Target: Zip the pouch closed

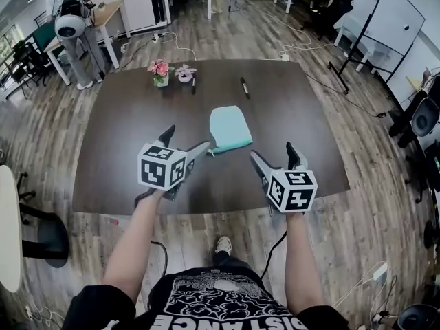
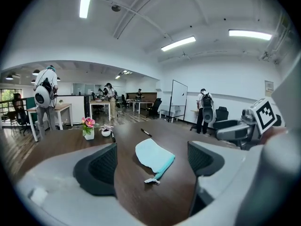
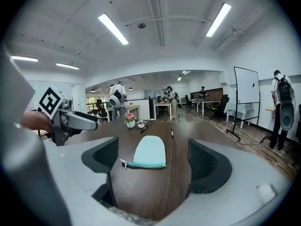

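A light blue pouch [image 1: 229, 128] lies flat on the dark table [image 1: 110, 163], its teal zipper edge toward me and the zip pull [image 1: 210, 152] sticking out at its left corner. My left gripper [image 1: 187, 140] hovers open just left of that corner. My right gripper [image 1: 273, 157] is open to the pouch's lower right, apart from it. The left gripper view shows the pouch [image 2: 153, 155] and pull [image 2: 152, 180] between its open fingers, ahead of them. In the right gripper view the pouch [image 3: 150, 151] lies ahead between the pads.
At the table's far side stand a small pot of pink flowers [image 1: 160, 72], a white tape roll [image 1: 185, 74] and two black pens [image 1: 244, 87]. People with backpacks, desks and chairs fill the room behind. A whiteboard [image 1: 392, 19] stands far right.
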The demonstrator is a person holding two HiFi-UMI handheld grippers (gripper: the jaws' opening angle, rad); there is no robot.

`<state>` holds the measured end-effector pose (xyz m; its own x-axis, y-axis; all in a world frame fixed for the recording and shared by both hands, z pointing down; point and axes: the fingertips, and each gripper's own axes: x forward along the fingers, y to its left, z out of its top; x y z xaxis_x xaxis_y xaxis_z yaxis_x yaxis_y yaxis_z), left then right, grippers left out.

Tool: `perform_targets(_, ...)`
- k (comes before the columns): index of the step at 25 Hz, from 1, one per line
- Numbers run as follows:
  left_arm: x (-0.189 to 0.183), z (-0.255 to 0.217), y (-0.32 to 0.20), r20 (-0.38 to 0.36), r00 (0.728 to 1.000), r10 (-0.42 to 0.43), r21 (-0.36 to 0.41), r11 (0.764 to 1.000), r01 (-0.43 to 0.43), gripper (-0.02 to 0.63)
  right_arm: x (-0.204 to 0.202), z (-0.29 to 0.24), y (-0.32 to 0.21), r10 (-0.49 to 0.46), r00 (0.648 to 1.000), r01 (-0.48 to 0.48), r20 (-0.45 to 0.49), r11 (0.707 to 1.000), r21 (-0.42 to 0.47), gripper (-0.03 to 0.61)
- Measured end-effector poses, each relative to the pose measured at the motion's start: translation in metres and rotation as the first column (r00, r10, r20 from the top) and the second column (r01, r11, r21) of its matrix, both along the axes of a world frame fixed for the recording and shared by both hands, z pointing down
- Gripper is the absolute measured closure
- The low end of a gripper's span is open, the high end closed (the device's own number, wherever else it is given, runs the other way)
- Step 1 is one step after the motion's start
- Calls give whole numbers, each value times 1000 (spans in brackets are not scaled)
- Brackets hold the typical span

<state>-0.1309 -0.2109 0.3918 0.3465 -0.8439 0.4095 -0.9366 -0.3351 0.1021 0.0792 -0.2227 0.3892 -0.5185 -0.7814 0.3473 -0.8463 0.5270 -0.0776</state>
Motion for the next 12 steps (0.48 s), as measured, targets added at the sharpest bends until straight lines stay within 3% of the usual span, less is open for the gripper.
perform_targets(12, 9, -2, -53, 17, 999, -44, -19, 999, 45, 140, -4, 2, -66, -79, 996, 80, 39, 997, -19, 127)
